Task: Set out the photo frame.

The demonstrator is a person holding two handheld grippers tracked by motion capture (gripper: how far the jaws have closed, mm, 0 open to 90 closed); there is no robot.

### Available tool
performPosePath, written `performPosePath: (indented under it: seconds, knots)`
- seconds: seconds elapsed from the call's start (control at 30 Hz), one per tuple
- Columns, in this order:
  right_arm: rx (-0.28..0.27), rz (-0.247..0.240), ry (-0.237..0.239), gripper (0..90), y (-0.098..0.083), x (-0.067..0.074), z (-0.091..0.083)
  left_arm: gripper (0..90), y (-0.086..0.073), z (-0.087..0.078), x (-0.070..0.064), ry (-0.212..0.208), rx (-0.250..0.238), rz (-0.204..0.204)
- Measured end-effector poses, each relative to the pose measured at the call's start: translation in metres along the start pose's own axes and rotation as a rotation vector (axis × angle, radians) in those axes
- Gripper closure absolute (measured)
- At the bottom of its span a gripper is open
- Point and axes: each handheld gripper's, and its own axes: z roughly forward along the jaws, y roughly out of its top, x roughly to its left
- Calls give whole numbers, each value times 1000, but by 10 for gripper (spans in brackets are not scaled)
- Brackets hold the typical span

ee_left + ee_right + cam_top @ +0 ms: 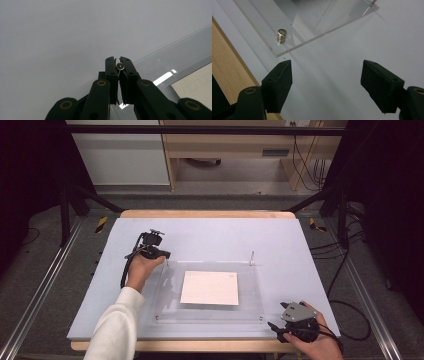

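On the left, my left hand-held gripper point(163, 257) sits at the far-left corner of the clear acrylic plate point(250, 290), and in the left gripper view its jaws are clenched on a small metal pin point(120, 66), whose round head shows between the tips. The plate lies flat on the pale grey tabletop point(210, 237), with a white sheet of paper point(209, 288) under it near the middle (faint printed boxes show on it in the left gripper view). At the far-right corner another thin pin point(252, 257) stands upright. In the right gripper view a short metal standoff point(282, 35) stands upright at the plate's near-right corner, just beyond the left jaw. My right hand-held gripper point(276, 330) hangs over the tabletop just beside that corner, near the wooden edge point(229, 75); its jaws are released and wide apart, with nothing between them.
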Motion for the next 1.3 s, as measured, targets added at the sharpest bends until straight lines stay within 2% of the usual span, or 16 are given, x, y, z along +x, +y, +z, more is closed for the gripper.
performPosePath:
  seconds: [0.17, 0.3, 0.37, 0.47, 0.5, 0.53, 0.6, 0.7, 0.93, 1.07, 1.3]
  knots:
    - [5, -29, 20, 252, 4, 6, 6, 847, 0, 1, 2, -6, -3, -8]
    - [-12, -48, 23, 229, 9, 11, 11, 847, 1, 2, 2, -10, -3, -8]
    - [-37, -70, 24, 227, 13, 13, 14, 847, 1, 2, 2, -10, -3, -7]
    - [-74, -112, 10, 228, 18, 19, 18, 846, 1, 2, 3, -13, -1, -8]
    - [-74, -112, 10, 228, 18, 19, 18, 846, 1, 2, 3, -15, -5, -12]
    - [-97, -142, -14, 236, 20, 21, 20, 845, 0, 2, 3, -17, -4, -10]
    - [-110, -170, -26, 248, 22, 24, 21, 845, 0, 3, 3, -19, -2, -2]
    - [-130, -195, -31, 276, 23, 26, 21, 845, 0, 3, 2, -16, -9, 4]
    - [-152, -221, -25, 362, 24, 30, 20, 843, -1, 3, 3, -25, -11, 23]
    - [-132, -229, -21, 383, 24, 33, 22, 841, -2, 3, 2, -21, -9, 36]
    - [-131, -224, -16, 408, 26, 36, 22, 836, -3, 3, 2, -22, -15, 38]
